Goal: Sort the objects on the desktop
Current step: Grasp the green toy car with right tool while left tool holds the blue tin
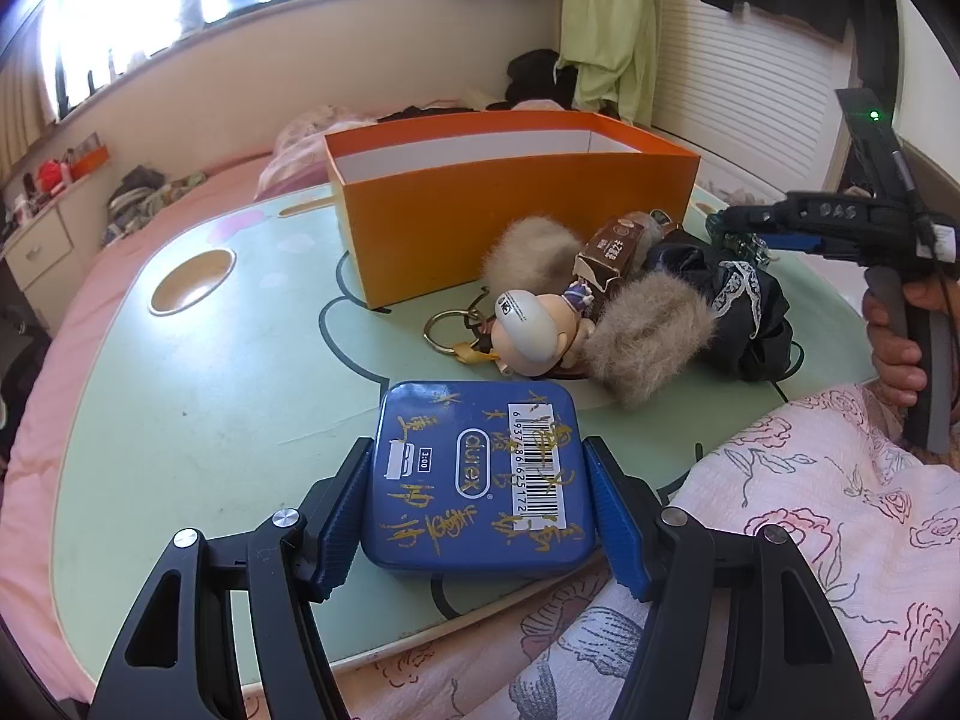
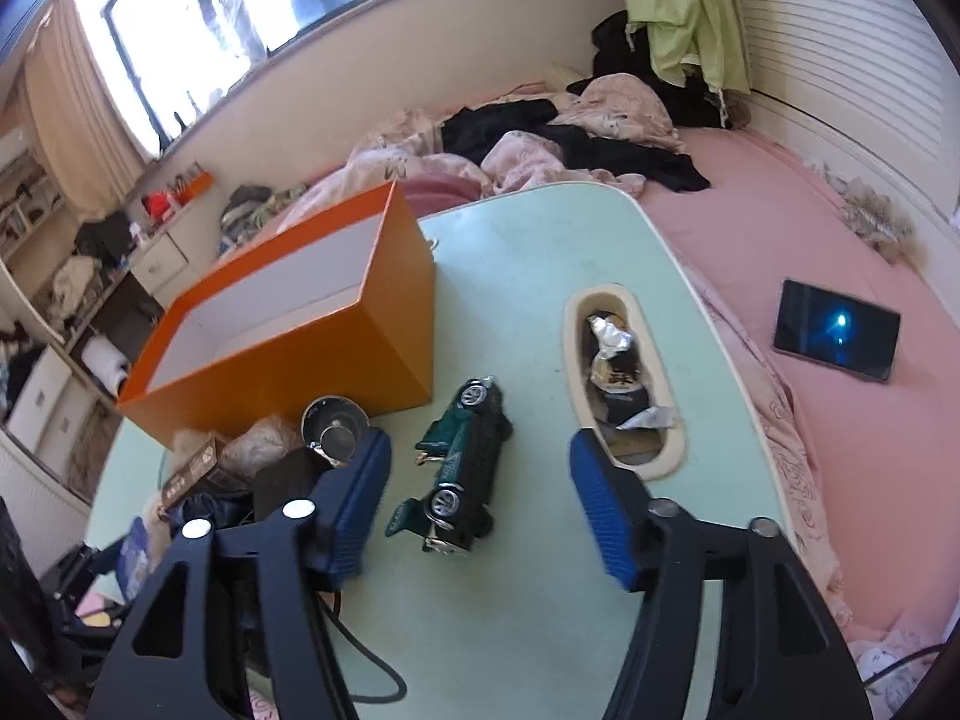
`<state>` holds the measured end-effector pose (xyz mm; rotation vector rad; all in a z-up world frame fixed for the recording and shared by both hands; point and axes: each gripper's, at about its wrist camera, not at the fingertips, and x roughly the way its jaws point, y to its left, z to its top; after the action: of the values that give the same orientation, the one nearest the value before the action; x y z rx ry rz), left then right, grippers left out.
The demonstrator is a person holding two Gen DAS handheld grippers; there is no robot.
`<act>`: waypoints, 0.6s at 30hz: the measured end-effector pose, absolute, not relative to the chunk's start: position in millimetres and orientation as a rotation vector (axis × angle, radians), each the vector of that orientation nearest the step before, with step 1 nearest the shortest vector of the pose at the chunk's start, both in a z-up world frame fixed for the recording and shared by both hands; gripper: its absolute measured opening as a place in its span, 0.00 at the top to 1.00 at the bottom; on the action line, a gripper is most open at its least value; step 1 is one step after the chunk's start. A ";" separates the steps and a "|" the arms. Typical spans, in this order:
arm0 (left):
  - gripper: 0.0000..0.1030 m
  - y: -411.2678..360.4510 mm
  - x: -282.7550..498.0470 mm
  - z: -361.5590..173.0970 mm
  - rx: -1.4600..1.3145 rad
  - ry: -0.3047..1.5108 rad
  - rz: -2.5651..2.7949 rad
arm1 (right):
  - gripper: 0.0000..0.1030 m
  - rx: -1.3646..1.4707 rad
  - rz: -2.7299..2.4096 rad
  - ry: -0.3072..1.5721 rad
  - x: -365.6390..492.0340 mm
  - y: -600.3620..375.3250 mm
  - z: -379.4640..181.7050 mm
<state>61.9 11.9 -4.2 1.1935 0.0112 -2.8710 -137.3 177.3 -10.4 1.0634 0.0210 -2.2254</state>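
The blue tin sits low centre in the left wrist view, clamped between the left hand-held gripper's pads, near the tabletop's front edge. I'd lift it level and carry it over the orange box rim before letting go. Only the right wrist view shows the green toy car between the right hand-held gripper's spread fingers, untouched.

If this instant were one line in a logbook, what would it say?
left tongs: shut on blue tin | right tongs: open around green toy car | orange box: looks empty
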 end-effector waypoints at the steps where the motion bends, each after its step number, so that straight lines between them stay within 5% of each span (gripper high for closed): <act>1: 0.36 12.5 61.7 -4.2 1.195 0.008 -2.872 | 0.38 1.060 -2.235 0.056 -135.6 173.0 -12.2; 3: 0.36 15.0 61.3 -4.0 1.197 -0.009 -2.878 | 0.39 1.045 -2.266 0.165 -129.2 161.9 -19.9; 6: 0.36 20.4 61.0 -3.7 1.200 -0.050 -2.898 | 0.74 0.975 -2.327 0.297 -114.9 154.7 -24.6; 18: 0.37 14.3 79.4 52.8 0.908 0.030 -3.001 | 0.74 0.811 -2.244 0.156 -87.8 174.4 3.2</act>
<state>79.4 14.3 52.8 0.9085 0.0296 -3.0007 -87.8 174.4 3.2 0.8115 0.1561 -2.2440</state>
